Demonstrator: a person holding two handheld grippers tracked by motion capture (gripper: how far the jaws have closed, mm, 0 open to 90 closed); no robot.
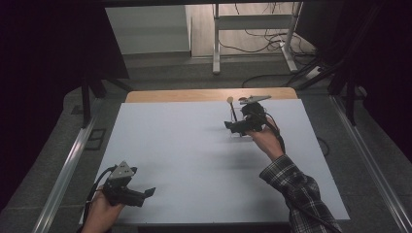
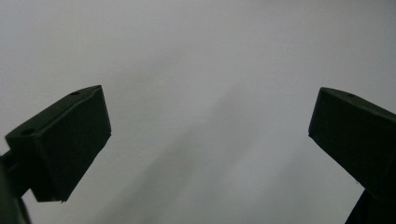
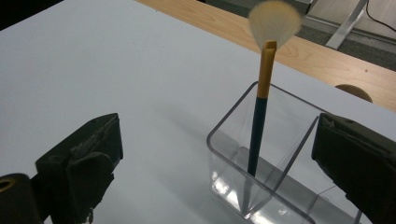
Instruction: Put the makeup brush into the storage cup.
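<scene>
My right gripper hangs with its jaws wide and empty just short of a clear plastic holder, low and right of centre in its own view. A makeup brush stands upright in the holder's near compartment, dark blue handle, gold ferrule, pale fan of bristles topmost, seemingly parked for storage. In the high view the holder sits upper centre on the matte white table. My left gripper, at lower left, rests idle, jaws spread over bare white surface.
</scene>
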